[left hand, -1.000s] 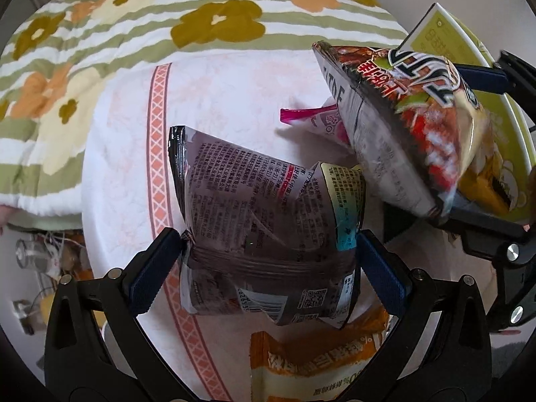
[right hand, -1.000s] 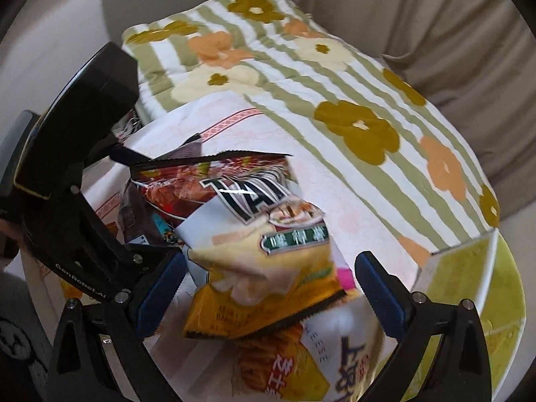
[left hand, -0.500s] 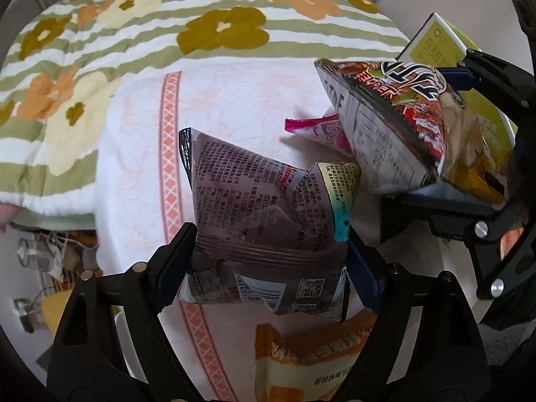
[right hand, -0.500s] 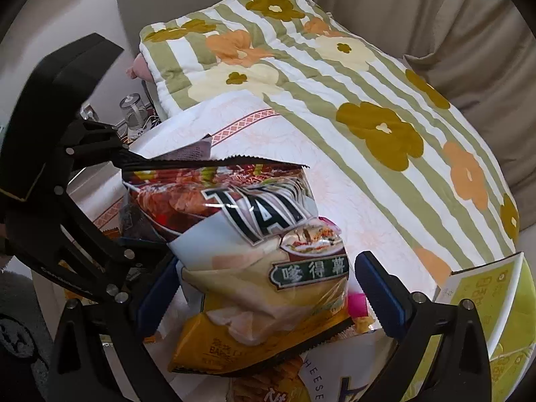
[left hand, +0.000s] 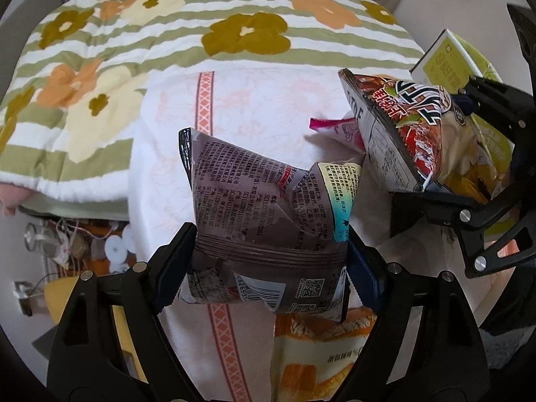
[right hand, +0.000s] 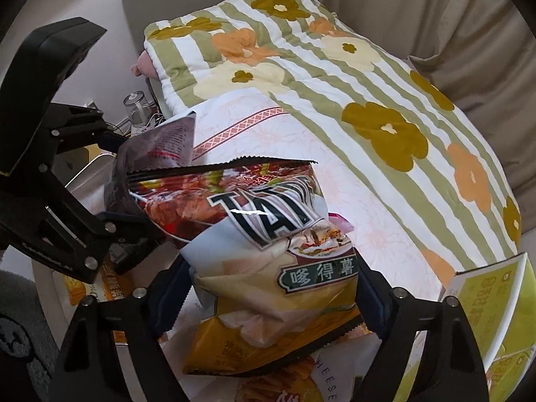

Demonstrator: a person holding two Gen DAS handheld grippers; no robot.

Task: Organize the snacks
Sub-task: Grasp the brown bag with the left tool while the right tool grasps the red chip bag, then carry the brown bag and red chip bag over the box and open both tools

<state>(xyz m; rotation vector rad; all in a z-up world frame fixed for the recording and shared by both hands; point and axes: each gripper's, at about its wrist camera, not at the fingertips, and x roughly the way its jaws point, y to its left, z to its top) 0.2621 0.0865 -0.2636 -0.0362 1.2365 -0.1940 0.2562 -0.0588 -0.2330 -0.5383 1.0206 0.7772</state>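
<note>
Two sets of tongs lift snack packets off a bed spread with a white cloth and a flowered quilt. The left tongs pinch a dark grey packet across its lower end, pads pressed into both sides. The right tongs are closing on a red-and-yellow crisp bag, which sits between the pads with its sides already bunched. Both packets hang over the bed's near edge, above an orange packet and a cheese-snack packet. Done well, each grip stays firm but light enough not to crush the contents, and the bags are kept apart while carried.
</note>
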